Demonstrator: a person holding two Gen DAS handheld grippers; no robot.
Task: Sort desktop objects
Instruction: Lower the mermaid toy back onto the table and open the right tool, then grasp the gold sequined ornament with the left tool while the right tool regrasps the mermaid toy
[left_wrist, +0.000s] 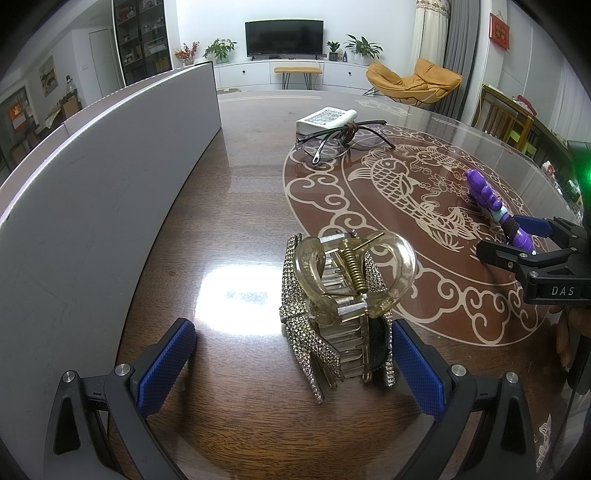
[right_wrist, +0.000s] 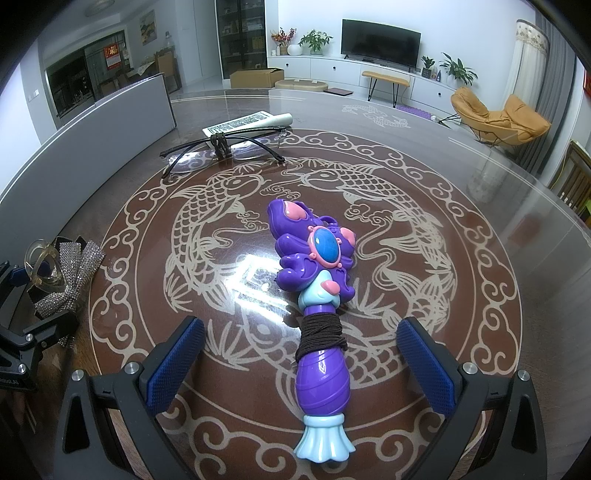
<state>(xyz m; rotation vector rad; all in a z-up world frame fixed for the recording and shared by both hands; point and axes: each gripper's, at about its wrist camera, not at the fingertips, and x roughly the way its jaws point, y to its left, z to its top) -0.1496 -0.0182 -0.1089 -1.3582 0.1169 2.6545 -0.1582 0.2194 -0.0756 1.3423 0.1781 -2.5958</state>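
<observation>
Left claw (left_wrist: 291, 365) spread wide around rhinestone hair clip (left_wrist: 340, 310) standing on table (left_wrist: 229, 229); glasses (left_wrist: 340, 142) beyond.

The hair clip (left_wrist: 340, 310) stands on the table (left_wrist: 236, 229) between the left gripper (left_wrist: 291, 365) fingers. The toy wand (right_wrist: 317, 317) lies between the right gripper (right_wrist: 301, 365) fingers. Behind both lie glasses (right_wrist: 221, 151), with a tube (right_wrist: 247, 123) just beyond.

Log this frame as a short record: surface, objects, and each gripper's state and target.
surface: brown table with fish pattern
left gripper: open, jaws either side of rhinestone hair claw, not clamped
right gripper: open, straddling handle of purple toy wand
wand detail: dark cord wound round handle
far objects: glasses; white printed packet behind them
left edge: grey panel
</observation>
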